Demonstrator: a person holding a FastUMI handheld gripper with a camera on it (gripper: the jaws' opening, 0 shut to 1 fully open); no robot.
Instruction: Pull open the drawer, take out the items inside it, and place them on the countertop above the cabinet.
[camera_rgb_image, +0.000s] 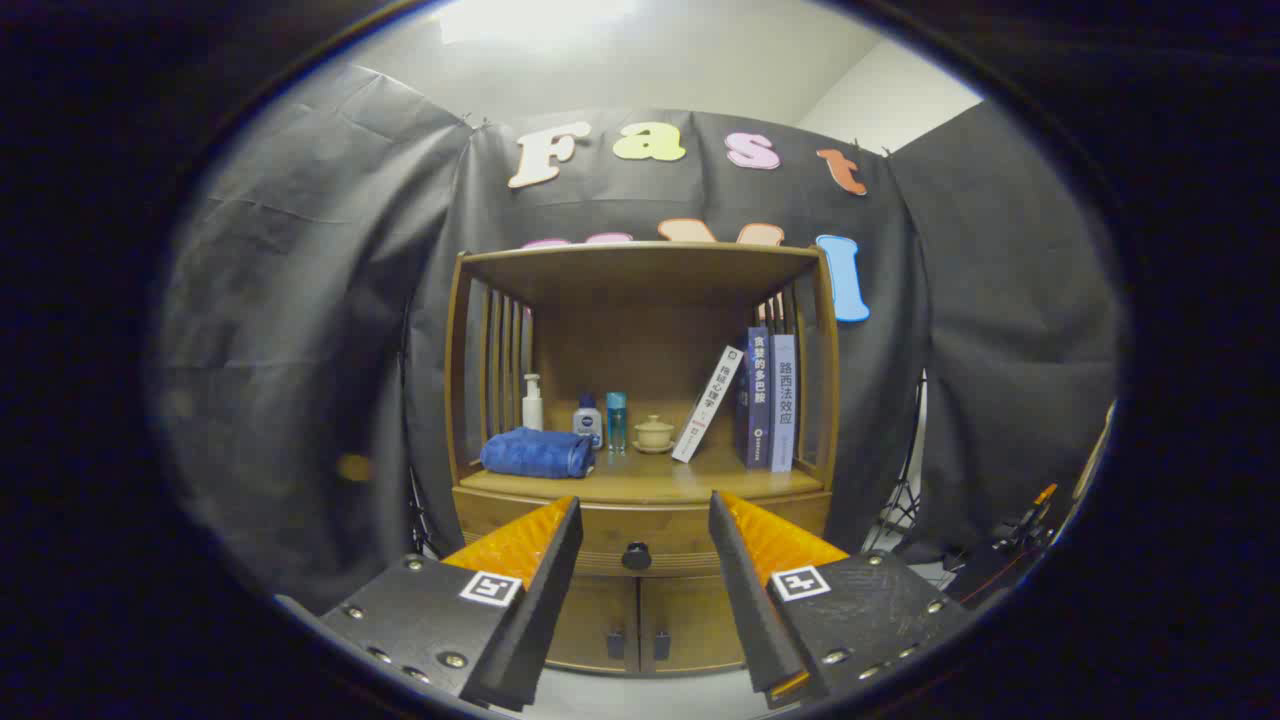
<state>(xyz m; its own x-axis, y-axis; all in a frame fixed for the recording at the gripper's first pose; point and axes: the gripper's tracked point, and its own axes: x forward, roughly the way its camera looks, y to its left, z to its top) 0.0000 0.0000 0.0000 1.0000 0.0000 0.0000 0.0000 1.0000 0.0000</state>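
The claw (640, 530) is hanging spread, fingers flanking the drawer knob (636, 556) beyond them, lining up to pull the shut drawer (640, 545).

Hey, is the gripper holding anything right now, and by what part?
Nothing is held: the gripper is open, with the drawer knob between its fingers, untouched.

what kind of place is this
Likely a staged recording booth, not a real home: black cloth hangs behind a lone wooden cabinet, and a light stand shows beside it. The open gripper faces the closed drawer's knob.
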